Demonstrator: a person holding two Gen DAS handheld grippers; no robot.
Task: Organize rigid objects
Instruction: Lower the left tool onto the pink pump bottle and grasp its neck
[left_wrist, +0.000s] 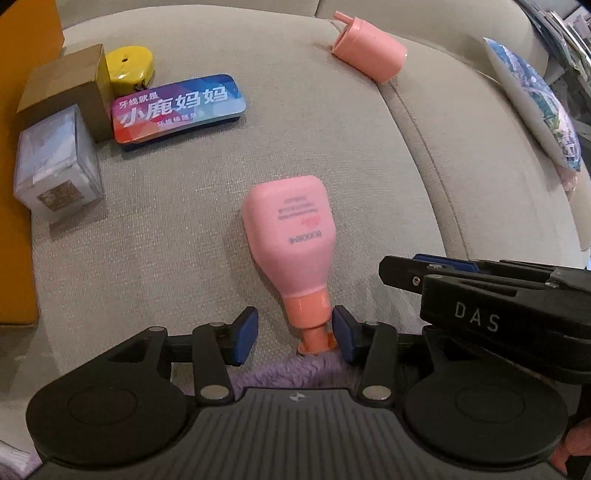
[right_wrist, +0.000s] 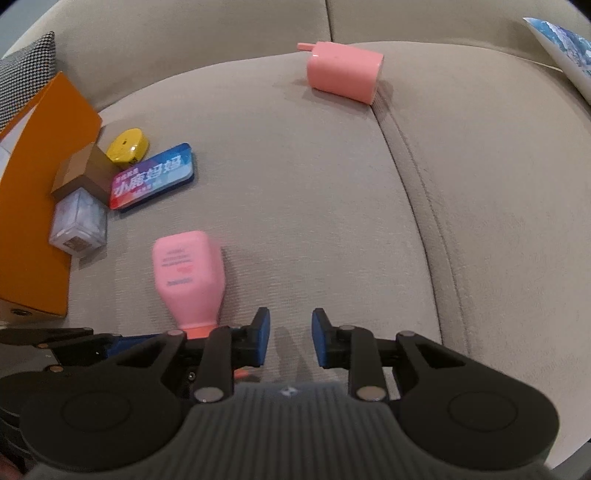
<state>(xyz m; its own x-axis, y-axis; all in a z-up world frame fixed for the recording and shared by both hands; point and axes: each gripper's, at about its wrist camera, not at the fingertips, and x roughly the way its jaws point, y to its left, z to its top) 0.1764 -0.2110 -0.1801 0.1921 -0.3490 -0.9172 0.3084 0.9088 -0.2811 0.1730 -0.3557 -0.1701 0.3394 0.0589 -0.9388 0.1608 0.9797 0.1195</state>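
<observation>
Your left tongs are released around the pink bottle; right tongs released, empty. Its pink cap lies far off, not yet tidied.

The sofa cushion is viewed steeply downward, at close range, from both wrist cameras; the pink bottle and colourful tin are shared.

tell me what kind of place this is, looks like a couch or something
Most likely a home living room: the things lie on a beige sofa seat cushion, a patterned throw pillow sits at the side, and household items like a pink bottle are scattered about.
</observation>
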